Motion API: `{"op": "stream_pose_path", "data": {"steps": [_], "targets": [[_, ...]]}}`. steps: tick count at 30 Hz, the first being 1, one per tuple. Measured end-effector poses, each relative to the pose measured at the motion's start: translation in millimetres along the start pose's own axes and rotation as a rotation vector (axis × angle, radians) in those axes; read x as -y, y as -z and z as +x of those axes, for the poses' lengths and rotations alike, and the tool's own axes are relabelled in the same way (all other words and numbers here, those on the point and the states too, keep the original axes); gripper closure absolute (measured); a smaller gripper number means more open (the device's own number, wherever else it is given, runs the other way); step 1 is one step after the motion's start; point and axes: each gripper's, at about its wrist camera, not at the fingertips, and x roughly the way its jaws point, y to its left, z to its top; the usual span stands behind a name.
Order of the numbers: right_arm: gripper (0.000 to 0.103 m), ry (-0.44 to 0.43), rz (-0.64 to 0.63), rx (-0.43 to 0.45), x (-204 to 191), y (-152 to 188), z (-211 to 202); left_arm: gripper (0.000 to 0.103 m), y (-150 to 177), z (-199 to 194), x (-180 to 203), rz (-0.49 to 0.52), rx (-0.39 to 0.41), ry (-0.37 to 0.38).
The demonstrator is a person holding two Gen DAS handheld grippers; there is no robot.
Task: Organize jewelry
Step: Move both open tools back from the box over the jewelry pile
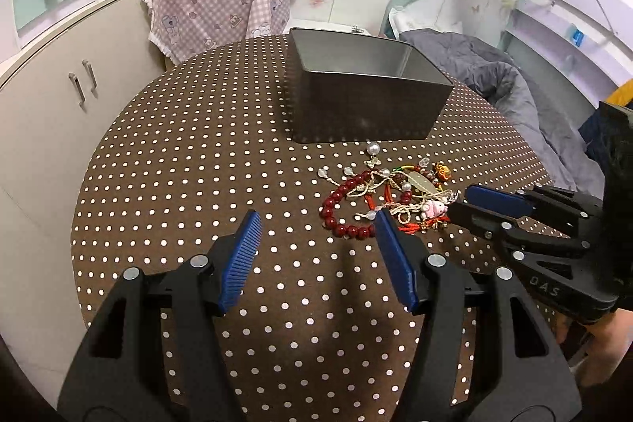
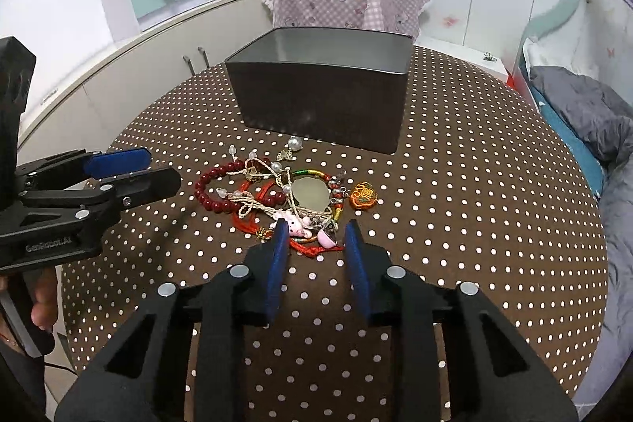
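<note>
Reaching from two sides, both grippers close in on the tangle of jewelry [image 2: 285,192] lying on the dotted desk [image 2: 474,224], just in front of the open metal box [image 2: 316,105], which is handy for dropping pieces in. The right gripper [image 2: 314,228] has its jaws partly apart, straddling the pink charm [image 2: 296,226] and red cord at the heap's near edge without visibly pinching them, probably lined up for a first pick. The left gripper [image 1: 316,220] holds its jaws wide apart and empty beside the red bead bracelet [image 1: 344,208], likely ready to steady or separate strands.
</note>
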Motion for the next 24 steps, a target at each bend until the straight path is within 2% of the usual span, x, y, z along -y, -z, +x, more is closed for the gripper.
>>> {"op": "stream_pose_path", "data": {"steps": [7, 9, 11, 13, 24], "targets": [[0.078, 0.007, 0.017, -0.007, 6, 0, 3, 0.043, 2, 2, 2, -0.003, -0.008, 0.023], [0.090, -0.014, 0.022, -0.017, 8, 1, 4, 0.043, 2, 2, 3, -0.004, -0.011, 0.027], [0.094, -0.044, 0.033, -0.029, 11, 0, 7, 0.043, 1, 3, 3, -0.006, -0.014, 0.033], [0.094, -0.052, 0.042, -0.025, 14, 1, 6, 0.043, 2, 4, 4, -0.004, -0.017, 0.034], [0.094, -0.054, 0.129, 0.106, 38, 9, -39, 0.043, 2, 5, 23, 0.039, -0.018, 0.083]]}}
